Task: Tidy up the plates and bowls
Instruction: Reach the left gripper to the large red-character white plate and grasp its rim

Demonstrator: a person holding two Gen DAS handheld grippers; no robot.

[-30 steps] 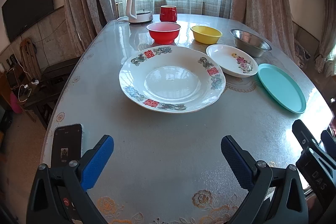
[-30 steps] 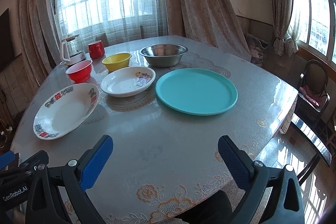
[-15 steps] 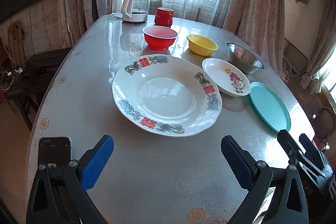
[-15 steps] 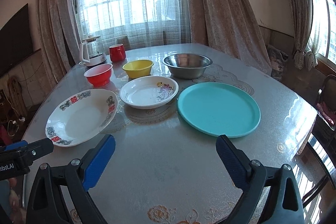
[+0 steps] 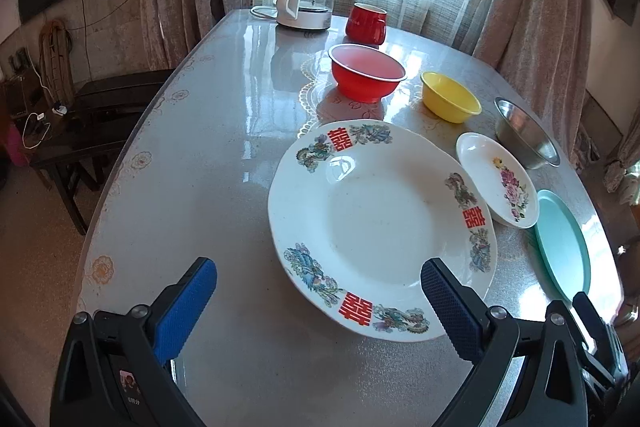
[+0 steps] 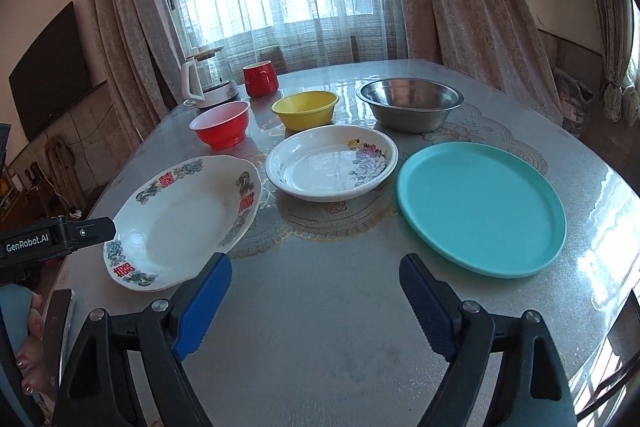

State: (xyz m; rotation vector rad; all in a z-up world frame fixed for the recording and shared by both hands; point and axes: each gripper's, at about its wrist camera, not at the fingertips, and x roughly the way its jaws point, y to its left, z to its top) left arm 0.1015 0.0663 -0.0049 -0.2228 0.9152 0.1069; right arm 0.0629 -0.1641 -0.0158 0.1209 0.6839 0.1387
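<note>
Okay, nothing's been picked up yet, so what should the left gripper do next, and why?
Probably ease the left gripper forward so one finger slips under the near rim of the large white plate. Its jaws are open and empty, and that plate lies flat just ahead.

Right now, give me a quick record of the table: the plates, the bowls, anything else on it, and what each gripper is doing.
plates: large white plate with red characters; small white floral plate; teal plate, all flat on the table, none stacked
bowls: red bowl; yellow bowl; steel bowl, in a row behind the plates
other items: red mug; kettle; phone
left gripper: open, empty, near the large plate's rim
right gripper: fingers closing, nothing between them
</note>
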